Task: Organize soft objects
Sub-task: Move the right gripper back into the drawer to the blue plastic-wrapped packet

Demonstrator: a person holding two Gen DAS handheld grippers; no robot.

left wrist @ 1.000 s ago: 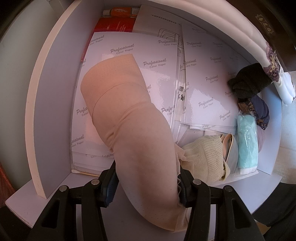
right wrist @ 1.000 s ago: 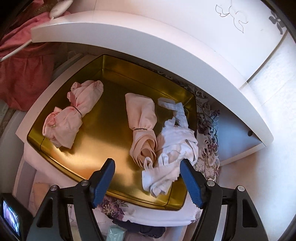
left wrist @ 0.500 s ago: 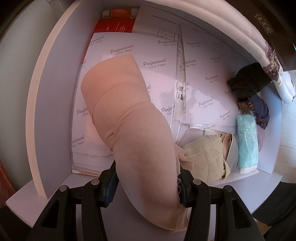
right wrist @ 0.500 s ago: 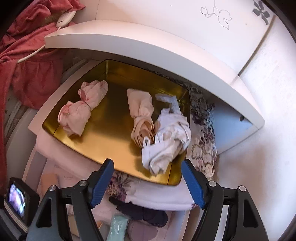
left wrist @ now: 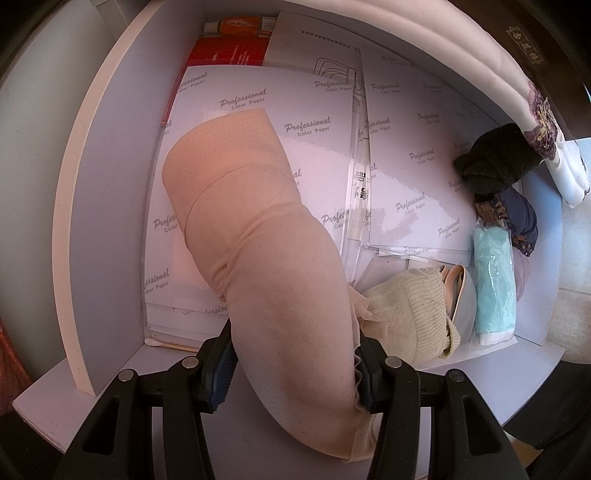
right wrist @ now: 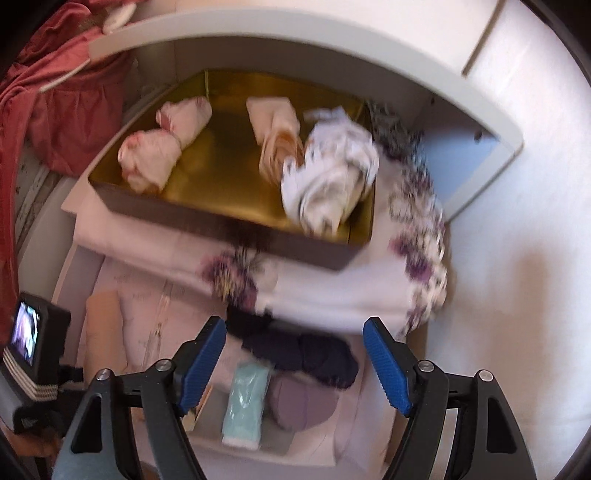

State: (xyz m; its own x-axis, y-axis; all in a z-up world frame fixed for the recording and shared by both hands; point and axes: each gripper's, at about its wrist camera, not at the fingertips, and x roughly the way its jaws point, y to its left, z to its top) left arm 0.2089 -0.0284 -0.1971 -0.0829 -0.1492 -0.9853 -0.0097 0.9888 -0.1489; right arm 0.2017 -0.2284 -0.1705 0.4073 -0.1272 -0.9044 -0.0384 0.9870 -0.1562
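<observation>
My left gripper [left wrist: 291,363] is shut on a beige stocking roll [left wrist: 258,236], which hangs down over sheets of colour paper [left wrist: 406,162] on a white shelf. A cream knit bundle [left wrist: 410,314], a mint green packet [left wrist: 493,284], a dark blue lacy item [left wrist: 517,218] and a black bundle [left wrist: 495,162] lie at the shelf's right. My right gripper [right wrist: 295,365] is open and holds nothing, hovering above dark blue fabric [right wrist: 306,350] and the mint packet [right wrist: 245,402]. Higher up, a gold tray [right wrist: 229,170] holds a pink bundle [right wrist: 162,147], a beige bundle [right wrist: 277,129] and a white garment [right wrist: 328,181].
The tray rests on a folded white cloth with purple flowers [right wrist: 332,291]. Red fabric [right wrist: 55,103] hangs at the left. The left gripper's camera screen [right wrist: 26,332] shows at the lower left. A red box [left wrist: 229,51] and an orange tube [left wrist: 236,26] sit at the shelf's back.
The right gripper has pulled back and down from over the gold tray, so the lower shelf with the dark fabric and mint packet has come into view. The left gripper has not moved.
</observation>
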